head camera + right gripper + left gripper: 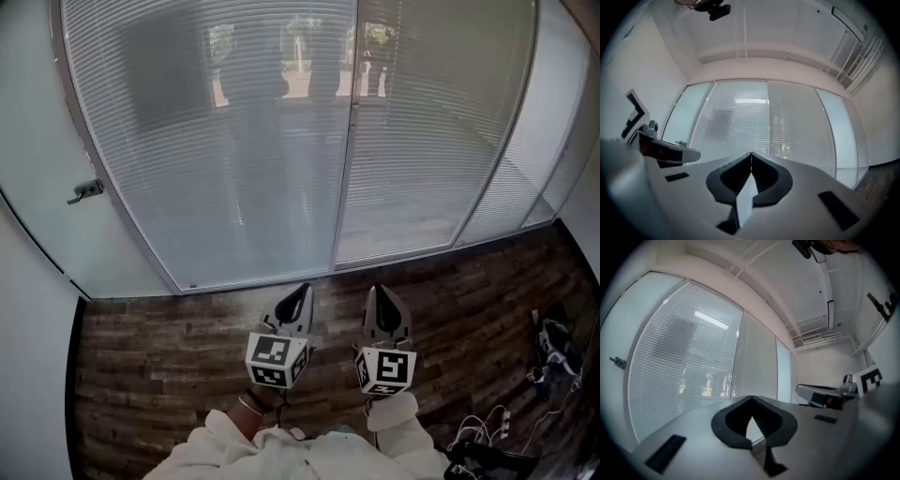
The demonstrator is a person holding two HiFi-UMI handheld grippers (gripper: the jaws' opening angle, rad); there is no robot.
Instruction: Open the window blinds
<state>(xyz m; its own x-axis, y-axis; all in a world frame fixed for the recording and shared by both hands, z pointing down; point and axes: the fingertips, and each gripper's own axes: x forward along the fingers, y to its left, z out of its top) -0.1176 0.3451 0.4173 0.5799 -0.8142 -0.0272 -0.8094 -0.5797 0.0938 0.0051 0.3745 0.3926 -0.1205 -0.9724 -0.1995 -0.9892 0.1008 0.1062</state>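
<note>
Left gripper (298,296) and right gripper (384,300) sit side by side, both pinched shut on nothing. The blinds (281,141) hang lowered straight ahead, well apart. I'd step in close and find whatever tilts them first — nothing obvious from here.

A dark wood-plank floor (159,347) fills the lower part of the head view. On its right end lie loose white cables (483,427). Just beyond them is a black-and-white bundle (553,352), perhaps a headset. Above the floor's left end, a metal handle (86,191) juts from a frosted door (37,169).
</note>
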